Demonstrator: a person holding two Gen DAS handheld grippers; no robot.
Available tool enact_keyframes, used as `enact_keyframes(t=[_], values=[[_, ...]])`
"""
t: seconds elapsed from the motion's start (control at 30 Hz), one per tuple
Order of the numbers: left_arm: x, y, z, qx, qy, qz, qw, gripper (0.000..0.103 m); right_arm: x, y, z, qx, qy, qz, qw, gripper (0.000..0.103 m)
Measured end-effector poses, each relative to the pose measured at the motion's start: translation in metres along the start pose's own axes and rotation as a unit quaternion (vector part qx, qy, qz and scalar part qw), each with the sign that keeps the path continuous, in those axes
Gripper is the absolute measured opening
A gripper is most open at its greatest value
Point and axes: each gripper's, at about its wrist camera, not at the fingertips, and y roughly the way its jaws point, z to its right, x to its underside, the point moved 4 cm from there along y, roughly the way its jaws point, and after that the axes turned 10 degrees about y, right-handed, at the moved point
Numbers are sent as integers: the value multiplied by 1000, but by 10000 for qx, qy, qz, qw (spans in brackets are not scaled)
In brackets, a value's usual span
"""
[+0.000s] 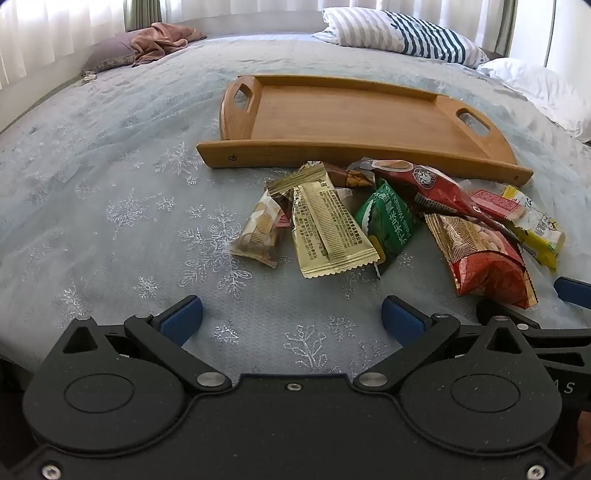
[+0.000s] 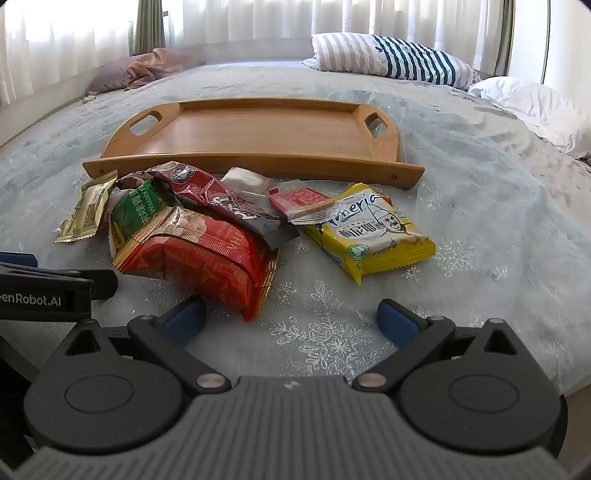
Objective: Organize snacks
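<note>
A pile of several snack packets lies on the bed in front of an empty wooden tray (image 1: 347,118) (image 2: 258,136). Nearest me are a gold packet (image 1: 327,225) (image 2: 86,214), a green wasabi packet (image 1: 388,221) (image 2: 135,214), a red and gold bag (image 1: 484,258) (image 2: 199,258), a dark red bag (image 1: 432,184) (image 2: 214,199) and a yellow packet (image 1: 539,229) (image 2: 373,232). My left gripper (image 1: 291,321) stands open just short of the gold packet, with nothing between its fingers. My right gripper (image 2: 291,319) is open too, beside the red and gold bag's near corner.
The bed has a pale blue snowflake cover (image 1: 129,206) (image 2: 498,206). A striped pillow (image 1: 402,35) (image 2: 391,59), a white pillow (image 1: 543,92) (image 2: 535,107) and a purple cushion with brown cloth (image 1: 147,46) (image 2: 136,70) lie at the far side, below curtains.
</note>
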Motion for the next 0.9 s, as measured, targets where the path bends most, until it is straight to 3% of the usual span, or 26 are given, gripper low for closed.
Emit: enact_keyframes(t=[0.9], values=[[-2,-2,-1,-34,12,19,10000,103,1,0,-2,42,-90,30,9999,103]])
